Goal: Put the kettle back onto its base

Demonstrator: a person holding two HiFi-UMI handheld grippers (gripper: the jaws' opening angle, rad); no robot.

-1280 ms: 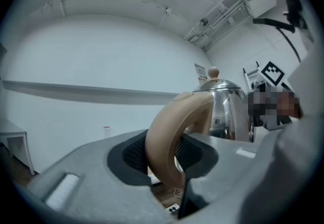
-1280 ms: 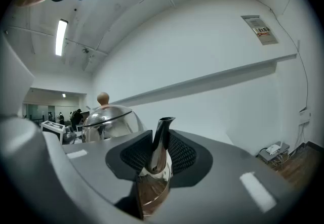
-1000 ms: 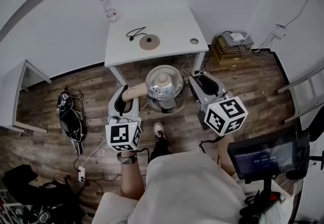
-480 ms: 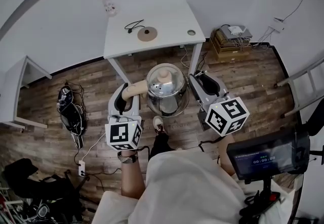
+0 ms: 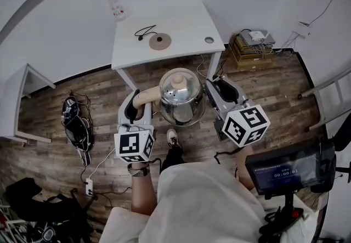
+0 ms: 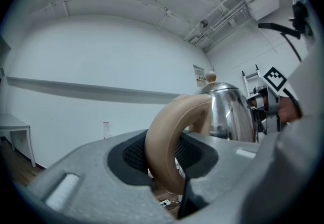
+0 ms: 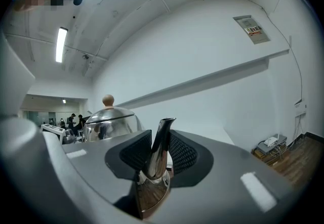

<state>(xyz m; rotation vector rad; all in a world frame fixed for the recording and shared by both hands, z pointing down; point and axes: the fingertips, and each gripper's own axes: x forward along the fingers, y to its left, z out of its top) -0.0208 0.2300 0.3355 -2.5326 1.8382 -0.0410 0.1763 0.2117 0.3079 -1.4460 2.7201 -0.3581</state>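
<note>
The kettle (image 5: 181, 96), steel-bodied with a pale knob (image 5: 177, 80) on its lid, hung upright in the air just off the near edge of the desk (image 5: 181, 22), over the wooden floor (image 5: 98, 99) and not on the desk at all. Its beige handle (image 6: 167, 147) stood between the jaws of the left gripper (image 5: 137, 106), whose ribbed pads were closed on it from both sides. Its steel spout (image 7: 159, 149) stood between the jaws of the right gripper (image 5: 219, 91); those jaws had just been opening, yet in the right gripper view the pads lay against the spout on either side. Both grippers pointed level toward the desk, each near that same front edge. The base (image 5: 159, 41), a round brown disc, lay on the desk near its middle, well apart from the kettle, with a black cord (image 5: 143, 32) curling beside it on the desk top. A small clear bottle (image 5: 115, 7) stood at the desk's far left corner. The person's shoe (image 5: 172, 139) showed on the floor, farther from the desk than the kettle.
</note>
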